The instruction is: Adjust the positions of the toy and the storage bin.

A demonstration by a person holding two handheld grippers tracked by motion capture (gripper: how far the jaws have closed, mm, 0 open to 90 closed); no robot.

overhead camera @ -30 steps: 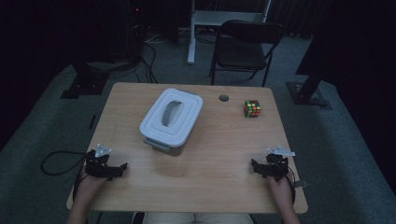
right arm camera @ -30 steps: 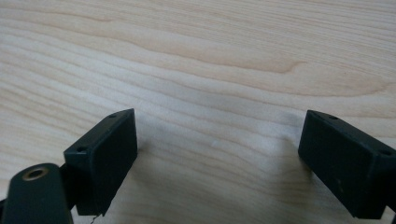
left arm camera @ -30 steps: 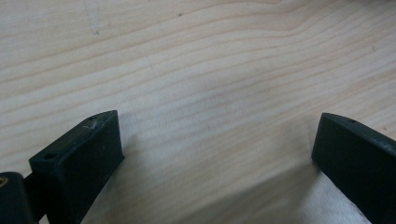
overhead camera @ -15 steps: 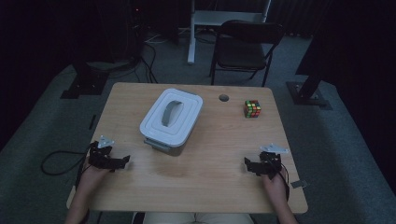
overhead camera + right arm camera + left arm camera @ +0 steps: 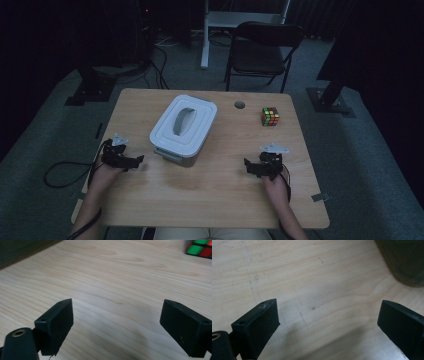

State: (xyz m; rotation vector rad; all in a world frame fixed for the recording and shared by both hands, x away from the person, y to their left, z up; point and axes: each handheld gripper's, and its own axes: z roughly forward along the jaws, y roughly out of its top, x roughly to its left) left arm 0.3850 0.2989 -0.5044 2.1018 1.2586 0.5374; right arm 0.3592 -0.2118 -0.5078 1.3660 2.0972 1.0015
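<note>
Desk [image 5: 210,195]: pale wood, lit dimly. White lidded box [image 5: 184,127] near centre, slightly left, set at an angle, lid on, grey handle flat on top. Colour puzzle cube [image 5: 270,116] toward far right corner, well apart from box. Small round hole [image 5: 240,105] in desk top between them, near far edge.

Left claw [image 5: 131,161]: low over near-left part of desk, just beside box's near-left corner, not touching. Jaws spread wide, nothing between them; bare wood only in left gripper view [image 5: 325,305], with dark box wall [image 5: 404,260] at upper right. Aimed roughly toward box, probably to take one side or the latch at its near end.

Right claw [image 5: 252,167]: low over near-right part of desk, between box and right edge, apart from both things. Jaws spread wide, nothing held; bare wood in right gripper view [image 5: 117,302], cube corner [image 5: 200,248] at top right, box edge at top left.

Judgement: both hands staged symmetrically either side of box, open and pointed inward; box the nearest thing to both, likely target for a two-handed grasp or lid opening. No contact yet. Cube untouched.

Folding chair [image 5: 265,55] behind desk, unused.
</note>
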